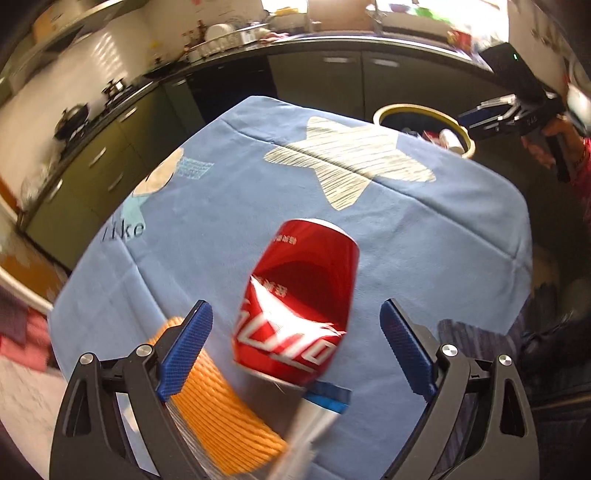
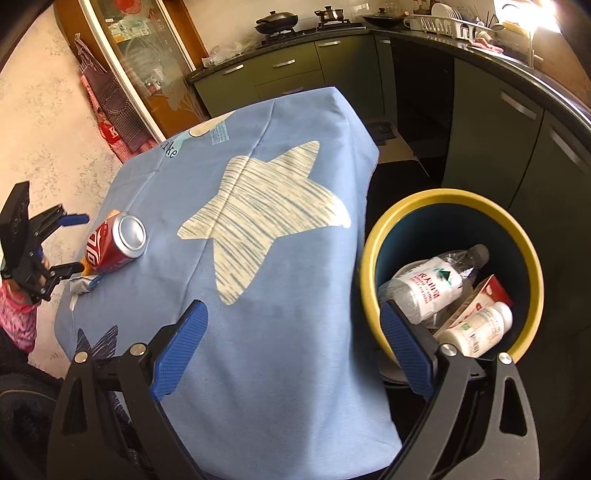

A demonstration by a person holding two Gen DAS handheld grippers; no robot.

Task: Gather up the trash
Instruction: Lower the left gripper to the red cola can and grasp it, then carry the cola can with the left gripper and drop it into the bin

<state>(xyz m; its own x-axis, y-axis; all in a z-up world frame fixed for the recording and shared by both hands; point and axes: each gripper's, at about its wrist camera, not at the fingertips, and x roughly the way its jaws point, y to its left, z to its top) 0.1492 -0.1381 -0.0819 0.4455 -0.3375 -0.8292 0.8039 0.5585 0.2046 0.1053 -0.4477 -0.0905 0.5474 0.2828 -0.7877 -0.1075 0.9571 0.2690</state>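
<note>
A dented red cola can (image 1: 299, 306) lies on its side on the blue tablecloth (image 1: 406, 240), between the spread fingers of my open left gripper (image 1: 295, 343); it also shows in the right wrist view (image 2: 114, 243). An orange foam net (image 1: 218, 398) and a silver-blue wrapper (image 1: 314, 413) lie beside the can. My right gripper (image 2: 291, 350) is open and empty above the table's edge, next to the yellow-rimmed bin (image 2: 369, 236). The bin holds a plastic bottle (image 2: 428, 284), a white bottle (image 2: 480, 328) and a red carton (image 2: 491, 291).
Green kitchen cabinets (image 2: 498, 122) and a dark counter (image 1: 332, 40) curve behind the table. A stove with pans (image 2: 277, 20) and a dish rack (image 2: 447, 22) stand on the counter. A checked cloth (image 2: 107, 107) hangs by a glass door at left.
</note>
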